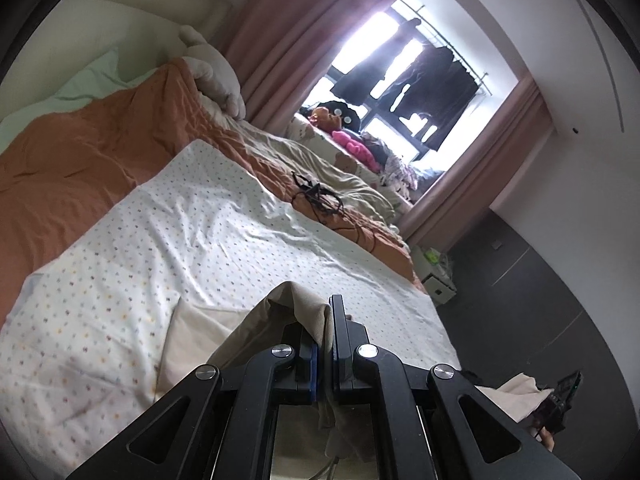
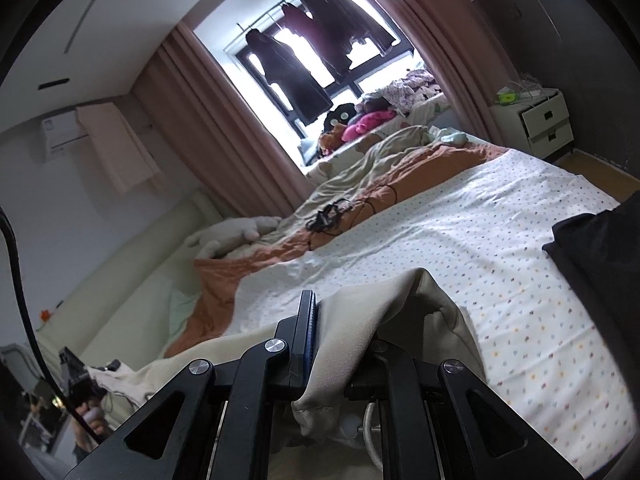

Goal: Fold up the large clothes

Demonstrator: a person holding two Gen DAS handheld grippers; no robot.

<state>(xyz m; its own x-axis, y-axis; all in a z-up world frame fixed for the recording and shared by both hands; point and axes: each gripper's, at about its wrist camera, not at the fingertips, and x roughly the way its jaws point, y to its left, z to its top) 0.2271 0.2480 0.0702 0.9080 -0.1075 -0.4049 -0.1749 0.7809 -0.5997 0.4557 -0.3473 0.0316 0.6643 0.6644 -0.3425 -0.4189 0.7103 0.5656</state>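
A large beige garment [image 1: 296, 312] is pinched in my left gripper [image 1: 325, 320], whose jaws are shut on a fold of it, held just above the dotted white sheet [image 1: 192, 224] on the bed. Part of the garment lies on the sheet at lower left [image 1: 196, 332]. In the right wrist view the same beige garment [image 2: 372, 320] drapes over my right gripper [image 2: 340, 320], which is shut on it; the right finger is hidden under cloth. Each view shows the other gripper far off [image 1: 560, 400] [image 2: 76, 372] with beige cloth running toward it.
An orange blanket [image 1: 80, 152] and a cream quilt [image 1: 320, 164] lie beyond the sheet, with a tangled black cable [image 1: 316, 196] on them. A white plush toy [image 1: 216, 72], window-sill toys [image 1: 352, 140], a white nightstand [image 2: 536, 120] and a dark cloth [image 2: 592, 264] are around.
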